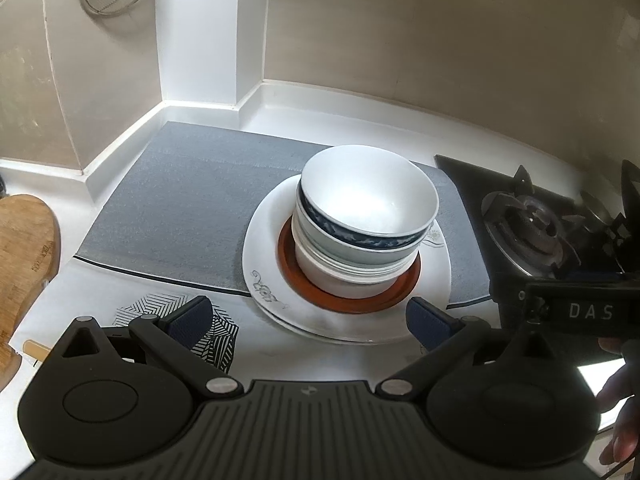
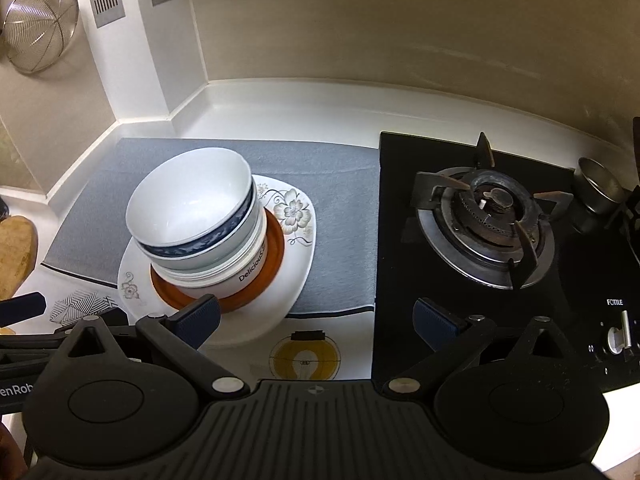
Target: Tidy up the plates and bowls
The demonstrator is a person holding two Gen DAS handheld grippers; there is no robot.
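A stack of bowls (image 1: pixel 360 220) stands on an orange plate (image 1: pixel 296 276), which lies on white flower-patterned plates (image 1: pixel 264 276), all on a grey mat (image 1: pixel 180 208). The top bowl is white with a blue band. The stack also shows in the right wrist view (image 2: pixel 200 216) on the white plates (image 2: pixel 296 216). My left gripper (image 1: pixel 308 320) is open and empty, just in front of the plates. My right gripper (image 2: pixel 316 320) is open and empty, to the right of the stack, its left finger (image 2: pixel 196 316) over the plate rim.
A black gas stove (image 2: pixel 480 216) with a burner sits right of the mat. A small metal pot (image 2: pixel 596 188) stands at its far right. A wooden board (image 1: pixel 24 248) lies at the left. A wire strainer (image 2: pixel 36 32) hangs on the wall.
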